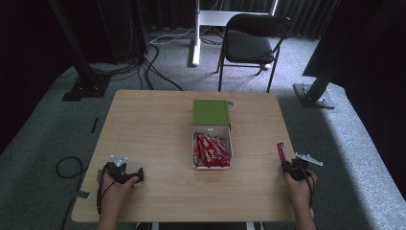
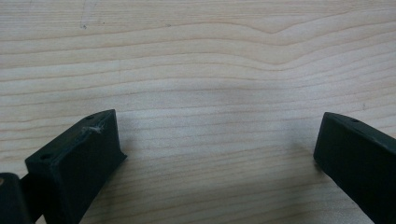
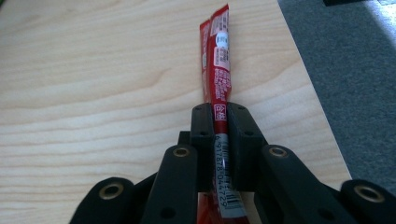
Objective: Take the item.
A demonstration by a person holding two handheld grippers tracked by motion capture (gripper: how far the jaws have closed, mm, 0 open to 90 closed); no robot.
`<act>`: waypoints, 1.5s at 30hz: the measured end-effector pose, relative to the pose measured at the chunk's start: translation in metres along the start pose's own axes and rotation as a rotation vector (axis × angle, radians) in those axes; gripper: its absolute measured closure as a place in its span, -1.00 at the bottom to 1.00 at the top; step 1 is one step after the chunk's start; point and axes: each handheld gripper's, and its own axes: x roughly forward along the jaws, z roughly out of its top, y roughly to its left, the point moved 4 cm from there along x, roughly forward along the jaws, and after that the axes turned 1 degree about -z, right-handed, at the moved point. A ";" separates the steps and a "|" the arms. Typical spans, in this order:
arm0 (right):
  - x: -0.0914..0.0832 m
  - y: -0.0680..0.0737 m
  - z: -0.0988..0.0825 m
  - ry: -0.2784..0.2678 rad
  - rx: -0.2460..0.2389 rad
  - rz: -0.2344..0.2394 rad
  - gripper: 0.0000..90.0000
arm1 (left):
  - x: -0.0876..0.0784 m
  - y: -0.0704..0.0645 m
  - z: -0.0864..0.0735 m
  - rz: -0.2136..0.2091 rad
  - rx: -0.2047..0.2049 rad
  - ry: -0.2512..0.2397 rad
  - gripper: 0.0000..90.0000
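Observation:
My right gripper (image 3: 219,123) is shut on a long red stick packet (image 3: 218,60), which sticks out ahead of the jaws over the table's right edge. In the high view that red packet (image 1: 281,151) stands out from the right gripper (image 1: 288,165) near the table's right side. A white open box (image 1: 211,165) full of several red packets sits mid-table, its green lid (image 1: 211,112) folded back behind it. My left gripper (image 1: 135,176) rests at the front left, and in the left gripper view its jaws stand wide apart, open (image 2: 217,140) over bare wood.
The wooden table (image 1: 153,120) has grey carpet around it. A black folding chair (image 1: 251,43) and a white desk leg (image 1: 195,33) stand beyond the far edge. Black stand bases (image 1: 313,93) and cables lie on the floor at the sides.

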 end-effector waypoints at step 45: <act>-0.021 -0.002 0.015 -0.066 -0.074 0.075 -0.66 | 0.000 -0.002 0.000 0.008 -0.009 0.000 -0.97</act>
